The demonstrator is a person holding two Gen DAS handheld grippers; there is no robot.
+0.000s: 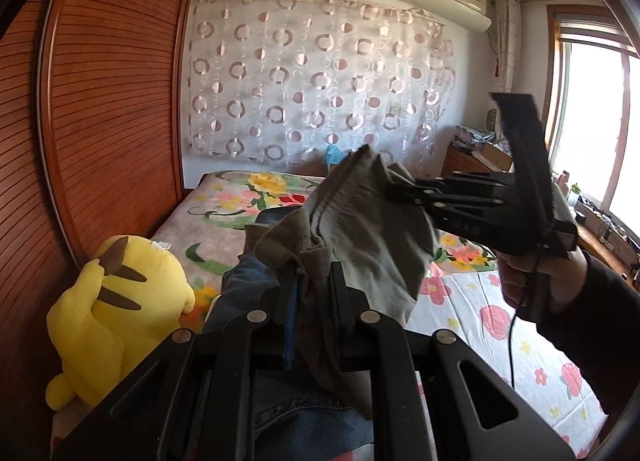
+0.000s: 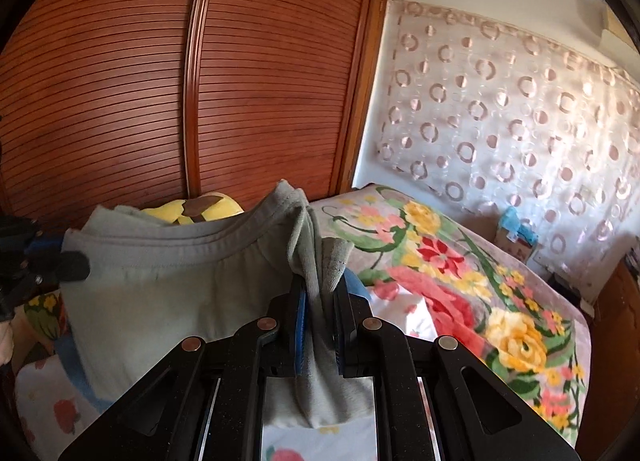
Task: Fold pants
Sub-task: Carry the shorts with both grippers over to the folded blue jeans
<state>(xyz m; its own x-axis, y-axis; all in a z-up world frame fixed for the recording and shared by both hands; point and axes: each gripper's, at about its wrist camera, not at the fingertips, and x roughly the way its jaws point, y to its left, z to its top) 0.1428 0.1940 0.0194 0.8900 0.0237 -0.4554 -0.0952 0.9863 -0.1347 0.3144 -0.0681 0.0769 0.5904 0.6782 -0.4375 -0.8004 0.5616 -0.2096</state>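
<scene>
The grey pants (image 1: 360, 221) hang in the air above the bed, stretched by the waistband between both grippers. My left gripper (image 1: 310, 281) is shut on one bunched corner of the waistband. My right gripper (image 1: 394, 189) comes in from the right in the left wrist view and is shut on the other end. In the right wrist view the right gripper (image 2: 322, 289) pinches a fold of the grey pants (image 2: 168, 281), and the left gripper (image 2: 70, 261) grips the waistband at the far left.
A floral bedspread (image 2: 460, 281) covers the bed below. A yellow plush toy (image 1: 108, 313) sits at the bed's left by the slatted wooden wardrobe (image 1: 112, 101). Blue jeans (image 1: 304, 417) lie under the left gripper. A window and desk stand at the right.
</scene>
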